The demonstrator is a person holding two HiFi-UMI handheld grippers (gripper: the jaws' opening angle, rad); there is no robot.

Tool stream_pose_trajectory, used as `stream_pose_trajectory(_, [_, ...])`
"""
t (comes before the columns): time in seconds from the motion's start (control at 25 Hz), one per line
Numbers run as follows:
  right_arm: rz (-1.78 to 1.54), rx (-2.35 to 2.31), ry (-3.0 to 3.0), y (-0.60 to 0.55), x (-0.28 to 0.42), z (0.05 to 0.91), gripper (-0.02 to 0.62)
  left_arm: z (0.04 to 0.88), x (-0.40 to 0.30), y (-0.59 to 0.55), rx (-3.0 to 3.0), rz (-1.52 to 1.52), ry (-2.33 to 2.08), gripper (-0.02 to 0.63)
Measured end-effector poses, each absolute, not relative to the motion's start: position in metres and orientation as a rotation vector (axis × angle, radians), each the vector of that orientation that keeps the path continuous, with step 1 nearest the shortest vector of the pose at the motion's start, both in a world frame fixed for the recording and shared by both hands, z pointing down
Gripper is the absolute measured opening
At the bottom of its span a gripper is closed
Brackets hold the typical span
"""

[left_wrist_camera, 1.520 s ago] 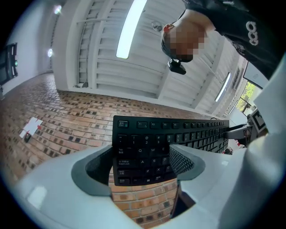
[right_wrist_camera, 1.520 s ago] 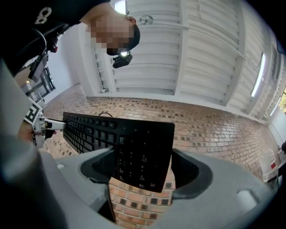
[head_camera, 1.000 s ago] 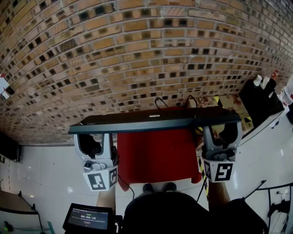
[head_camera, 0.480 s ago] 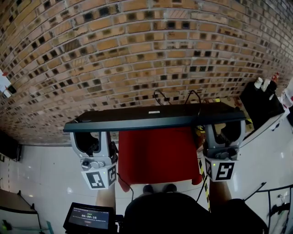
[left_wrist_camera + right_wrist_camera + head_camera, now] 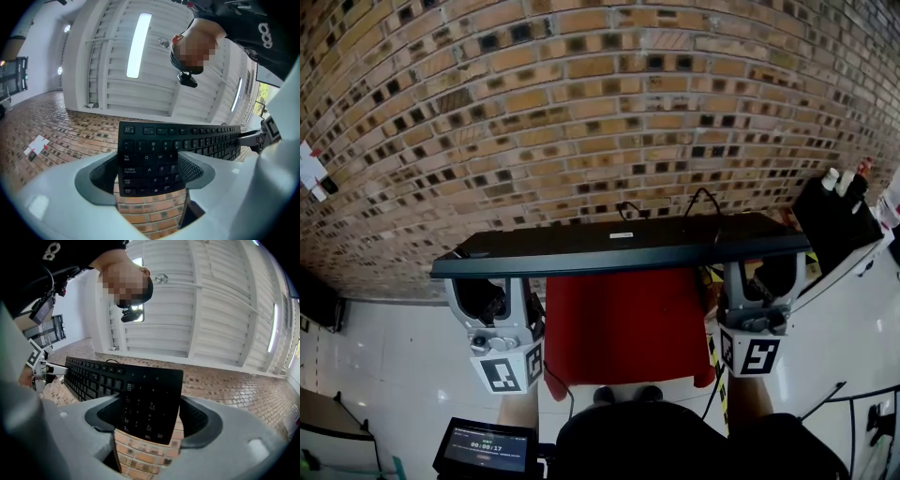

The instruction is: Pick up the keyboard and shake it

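A long black keyboard [image 5: 619,248] is held up in the air, level, above a red table [image 5: 619,323]. My left gripper [image 5: 487,281] is shut on its left end and my right gripper [image 5: 759,272] is shut on its right end. In the left gripper view the letter keys [image 5: 152,161] sit between the two grey pads of the left gripper [image 5: 147,174]. The number pad [image 5: 147,404] fills the gap of the right gripper [image 5: 152,417] in the right gripper view. The keys face the grippers' cameras, and the head view shows the keyboard's plain back.
A brick wall [image 5: 581,112] rises behind the table. A black cabinet [image 5: 834,220] with bottles on it stands at the right. Cables [image 5: 703,202] loop behind the keyboard. A small screen [image 5: 485,448] sits at the bottom left over white floor tiles [image 5: 384,366].
The keyboard and both grippers rose a little and have come back down. Both grips have held.
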State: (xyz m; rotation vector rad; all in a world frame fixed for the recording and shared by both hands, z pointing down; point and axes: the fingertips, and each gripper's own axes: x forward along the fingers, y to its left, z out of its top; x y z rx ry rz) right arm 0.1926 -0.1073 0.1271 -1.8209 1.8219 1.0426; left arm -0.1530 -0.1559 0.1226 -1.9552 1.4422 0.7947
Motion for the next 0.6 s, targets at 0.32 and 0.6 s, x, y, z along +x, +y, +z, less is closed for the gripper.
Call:
stream_pose_trajectory(0.32, [1.145,-1.752,1.689,-0.077,0.189,0.104,0.354,0.097,-0.156,-0.126,-1.848,0.871,1.359,0.407])
stream_pose_trajectory(0.6, [1.071,-1.807,1.803,-0.102,0.188,0.126,0.354,0.125,-0.157,-0.148,-1.923,0.812,1.441,0.407])
